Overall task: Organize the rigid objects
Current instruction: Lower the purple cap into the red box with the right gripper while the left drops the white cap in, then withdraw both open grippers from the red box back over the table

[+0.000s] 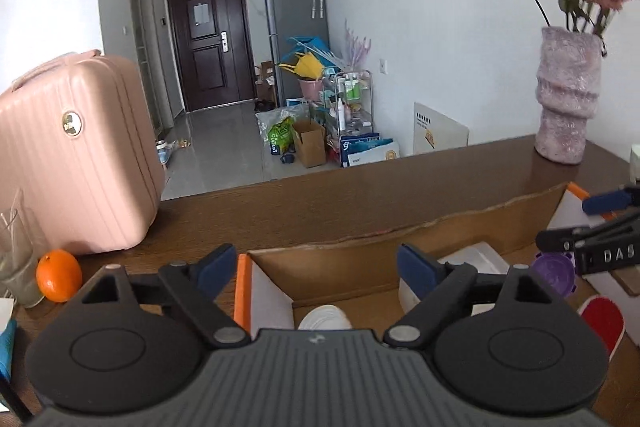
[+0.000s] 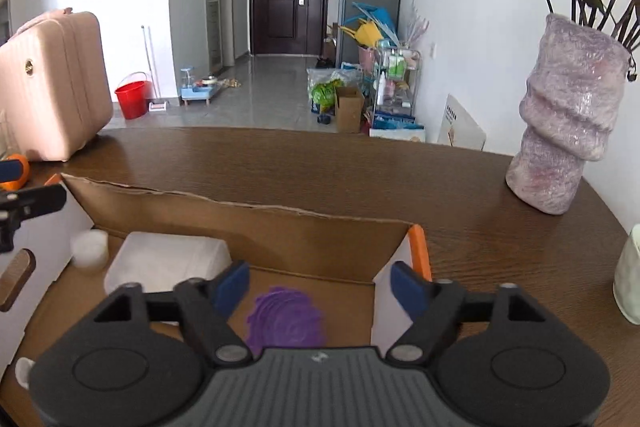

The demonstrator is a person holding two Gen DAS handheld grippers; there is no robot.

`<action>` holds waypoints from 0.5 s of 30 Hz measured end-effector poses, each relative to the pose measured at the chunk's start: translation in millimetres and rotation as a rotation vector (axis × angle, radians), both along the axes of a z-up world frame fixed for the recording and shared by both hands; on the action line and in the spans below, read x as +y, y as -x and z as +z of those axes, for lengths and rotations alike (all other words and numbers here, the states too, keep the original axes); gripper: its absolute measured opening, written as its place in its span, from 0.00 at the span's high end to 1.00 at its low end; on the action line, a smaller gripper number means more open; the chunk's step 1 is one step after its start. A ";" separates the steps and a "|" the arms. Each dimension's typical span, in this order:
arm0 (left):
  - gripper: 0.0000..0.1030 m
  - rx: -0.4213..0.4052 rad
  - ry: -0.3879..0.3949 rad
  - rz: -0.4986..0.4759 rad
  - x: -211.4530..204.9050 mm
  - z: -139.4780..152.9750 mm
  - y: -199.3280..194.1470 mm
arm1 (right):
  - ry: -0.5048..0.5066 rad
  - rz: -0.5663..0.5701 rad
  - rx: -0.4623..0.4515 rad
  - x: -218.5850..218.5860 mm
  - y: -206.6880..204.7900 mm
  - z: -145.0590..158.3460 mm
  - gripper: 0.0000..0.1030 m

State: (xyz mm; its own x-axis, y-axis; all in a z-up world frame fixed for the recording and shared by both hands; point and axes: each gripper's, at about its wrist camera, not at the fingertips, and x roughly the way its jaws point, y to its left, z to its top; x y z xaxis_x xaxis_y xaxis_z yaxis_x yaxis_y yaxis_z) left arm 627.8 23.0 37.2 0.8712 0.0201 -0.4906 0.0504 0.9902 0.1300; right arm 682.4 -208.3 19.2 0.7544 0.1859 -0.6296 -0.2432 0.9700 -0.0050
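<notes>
Hovering over the cardboard box (image 2: pixel 248 227) at the bottom of both frames, the left gripper (image 1: pixel 316 267) and right gripper (image 2: pixel 320 285) both have their jaws spread wide, nothing in them. Inside the box, a purple ridged lid (image 2: pixel 286 319) lies low center in the right view, a white rectangular container (image 2: pixel 168 263) left of it, a small white cup (image 2: pixel 90 247) further left. Pink suitcase (image 1: pixel 76 155) and orange (image 1: pixel 59 275) sit at left on the table (image 2: pixel 320 167)
</notes>
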 end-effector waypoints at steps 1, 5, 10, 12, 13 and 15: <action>0.13 -0.002 -0.015 -0.002 -3.1 -0.6 0.3 | -0.001 -0.001 -0.003 -0.4 0.3 0.6 0.22; 0.12 -0.011 -0.064 0.000 -11.9 -0.8 -0.1 | -0.031 0.000 0.006 -5.8 -1.5 3.2 0.22; 0.12 -0.038 -0.049 0.036 -9.7 3.4 2.8 | -0.028 -0.006 -0.026 -5.9 -0.1 7.1 0.22; 0.12 -0.070 -0.070 0.041 -13.9 11.2 15.3 | -0.022 0.010 -0.044 -4.2 4.5 13.6 0.22; 0.10 -0.100 -0.090 0.029 -16.5 16.7 26.0 | -0.020 0.017 -0.059 -3.6 9.2 18.6 0.22; 0.06 -0.155 -0.127 0.015 -22.0 29.9 49.4 | -0.019 0.022 -0.095 -3.3 19.4 30.3 0.22</action>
